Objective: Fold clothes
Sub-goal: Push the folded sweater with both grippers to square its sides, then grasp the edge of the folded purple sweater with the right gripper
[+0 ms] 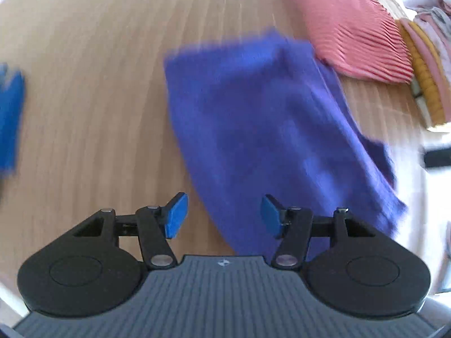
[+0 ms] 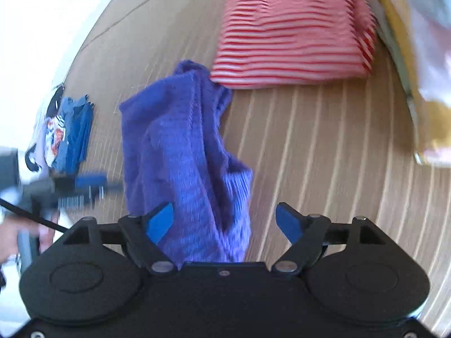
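Purple knit garment [image 2: 183, 155] lies bunched on the wooden table [image 1: 84, 98], roughly mid-table, its far corner touching the front edge of a folded red-and-white striped garment [image 2: 293, 28]. In my right wrist view it's folded over itself with a ribbed cuff or hem facing the camera; in the left wrist view it reads flatter and heavily smeared, so I can't call the fold count. Right gripper [image 2: 224, 222]: jaws apart, blue pads [image 2: 159, 221] clear of the fabric on both sides, cloth lying below the gap, nothing pinched. Left gripper [image 1: 224, 215]: jaws also apart, its pads [image 1: 176, 215] not pressing anything, the purple edge running under the right-hand pad, bare wood under the other. No grip on either side as far as I can see. From the right view the left gripper shows as a blur at the left edge, with a hand [image 2: 17, 231] on it. Beyond it, a small stack of blue and printed clothes [image 2: 67, 135] near the table's left edge. Behind the striped piece, at the right, a pile of mustard, pink and pale fabrics [image 1: 425, 64].
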Motion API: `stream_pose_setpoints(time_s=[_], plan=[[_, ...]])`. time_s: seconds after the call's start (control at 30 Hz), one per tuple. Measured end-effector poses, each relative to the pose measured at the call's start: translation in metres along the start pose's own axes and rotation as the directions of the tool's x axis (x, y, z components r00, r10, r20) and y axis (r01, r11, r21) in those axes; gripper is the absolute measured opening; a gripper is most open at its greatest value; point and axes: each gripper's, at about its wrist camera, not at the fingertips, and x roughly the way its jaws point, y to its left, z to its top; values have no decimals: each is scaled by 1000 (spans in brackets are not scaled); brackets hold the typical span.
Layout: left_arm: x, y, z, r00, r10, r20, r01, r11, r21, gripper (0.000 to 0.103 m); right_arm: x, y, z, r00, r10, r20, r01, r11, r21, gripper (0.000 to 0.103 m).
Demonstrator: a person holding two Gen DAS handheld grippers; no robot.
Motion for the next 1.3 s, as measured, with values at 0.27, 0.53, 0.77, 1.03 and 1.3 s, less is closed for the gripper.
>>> stream_pose_setpoints(time_s=[0.27, 0.53, 0.77, 1.03, 1.3], plan=[[14, -61, -33, 999, -22, -28, 26, 989, 144, 63, 42, 39, -4, 986, -156, -57, 131, 941, -311, 69], [18, -43, -55, 994, 16, -111, 3, 985, 171, 67, 47, 42, -48, 982, -139, -126, 106, 966, -235, 57], [-5, -17, -82, 993, 47, -107, -27, 983, 184, 70, 29, 61, -70, 952, -160, -262, 74, 947, -311, 60], [-29, -23, -91, 997, -65, -38, 71, 979, 192, 70, -24, 63, 20, 996, -80, 36, 87, 921, -381, 47], [-10, -53, -119, 994, -84, -62, 98, 960, 262, 71, 43, 73, 61, 999, -12, -35, -5, 895, -445, 36]])
